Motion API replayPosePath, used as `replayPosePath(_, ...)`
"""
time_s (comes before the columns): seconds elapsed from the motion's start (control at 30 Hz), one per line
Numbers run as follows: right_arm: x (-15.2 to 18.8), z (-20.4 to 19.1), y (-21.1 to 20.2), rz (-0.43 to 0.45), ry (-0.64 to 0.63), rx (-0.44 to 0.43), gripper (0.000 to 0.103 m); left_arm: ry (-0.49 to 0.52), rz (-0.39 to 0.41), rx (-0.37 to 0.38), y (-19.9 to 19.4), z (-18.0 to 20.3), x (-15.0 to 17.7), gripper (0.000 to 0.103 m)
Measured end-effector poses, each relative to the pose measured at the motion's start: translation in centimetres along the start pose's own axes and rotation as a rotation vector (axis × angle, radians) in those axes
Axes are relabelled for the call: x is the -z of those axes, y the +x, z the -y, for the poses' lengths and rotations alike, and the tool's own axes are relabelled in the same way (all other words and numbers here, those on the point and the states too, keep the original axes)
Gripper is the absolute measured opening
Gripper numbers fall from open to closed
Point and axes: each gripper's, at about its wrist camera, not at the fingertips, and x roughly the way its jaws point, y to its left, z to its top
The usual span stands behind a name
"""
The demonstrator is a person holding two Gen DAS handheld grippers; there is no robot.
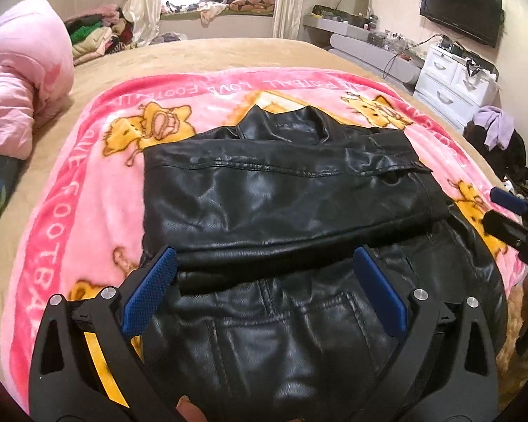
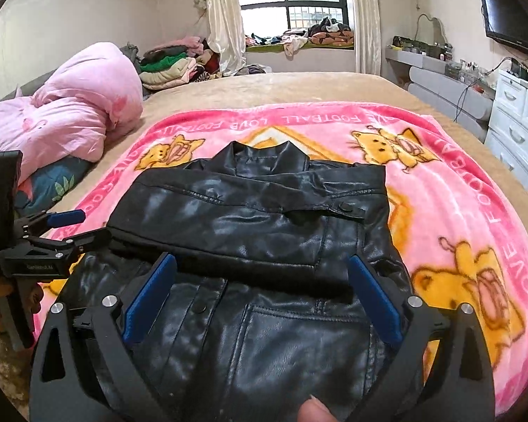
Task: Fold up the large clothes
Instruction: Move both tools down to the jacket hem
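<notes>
A black leather jacket point(image 1: 285, 193) lies flat on a pink cartoon blanket point(image 1: 98, 190), collar at the far end, both sleeves folded across its chest. It also shows in the right wrist view point(image 2: 250, 221) on the blanket point(image 2: 450, 193). My left gripper point(image 1: 264, 256) is open, hovering over the jacket's lower half, holding nothing. My right gripper point(image 2: 262, 263) is open over the same lower half, empty. The right gripper shows at the right edge of the left wrist view point(image 1: 503, 214), and the left gripper at the left edge of the right wrist view point(image 2: 77, 227).
The blanket lies on a tan bed point(image 1: 200, 52). A pink quilt point(image 1: 21, 81) is heaped at the left, clothes piles point(image 2: 172, 66) beyond it. White drawers point(image 1: 450, 84), a wall TV point(image 1: 461, 7) and a window point(image 2: 292, 0) are at the right and back.
</notes>
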Motion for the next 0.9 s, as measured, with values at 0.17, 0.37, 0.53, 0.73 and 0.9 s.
replayPosePath(0.17,1.0,0.1,-1.8,0.001,-0.027,0.003,0.098,-0.022,0.020,-0.004,-1.6,0.0,1.4,0.094)
replayPosePath(0.37,2.8,1.3,-3.8,-0.013,-0.020,0.000,0.098,-0.078,0.049,-0.009,-4.0,-0.2,3.5,0.094)
replayPosePath(0.53,4.2,2.3,-5.3,-0.015,-0.016,0.000,0.098,-0.107,0.063,-0.012,-5.7,-0.2,5.1,0.094)
replayPosePath(0.73,5.7,3.4,-6.1,-0.041,-0.013,-0.028,0.098,-0.146,0.040,-0.040,-6.7,-1.0,7.2,0.094)
replayPosePath(0.9,7.8,4.0,-6.3,-0.084,-0.011,-0.064,0.098,-0.176,-0.008,-0.090,-7.2,-2.6,9.8,0.094)
